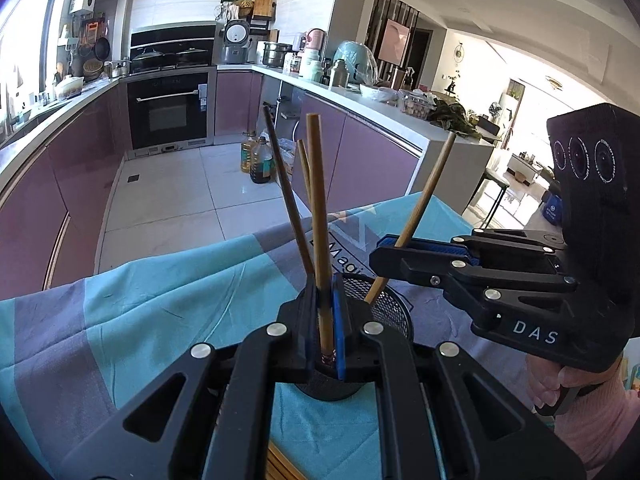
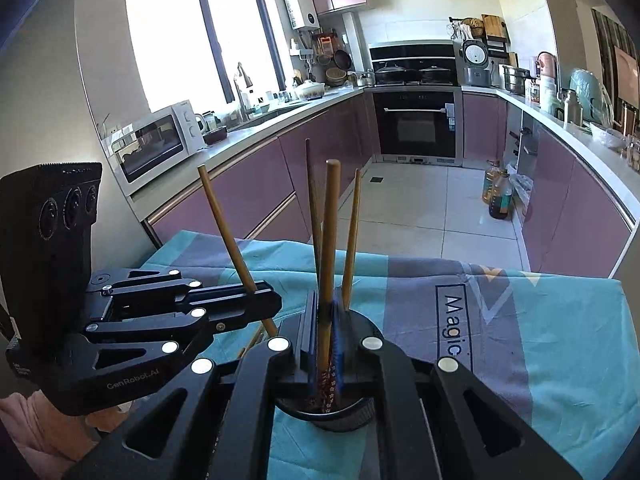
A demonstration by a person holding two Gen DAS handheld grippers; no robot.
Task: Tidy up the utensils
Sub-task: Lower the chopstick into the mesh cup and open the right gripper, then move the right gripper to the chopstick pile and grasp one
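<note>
Dropping chopsticks into the mesh holder (image 1: 394, 308) on the blue cloth (image 1: 160, 300). My left gripper (image 1: 325, 320) is clamped on one bamboo chopstick (image 1: 318, 220), right gripper (image 2: 327, 332) on another (image 2: 330, 240), both tips over the cup. Next, I reckon: lower, then let go. Holder already has approx. two sticks standing inside.

The setting is a home kitchen. Glossy mauve base cabinets (image 2: 248, 196) under a pale worktop (image 2: 560, 120) run around a white-tiled floor (image 2: 420, 200). A black built-in oven (image 2: 416, 120) sits at upper centre, a white microwave oven (image 2: 158, 142) at left below a large window (image 2: 200, 40). A grey-and-white rice cooker (image 1: 236, 42) stands at upper centre of the left view.
</note>
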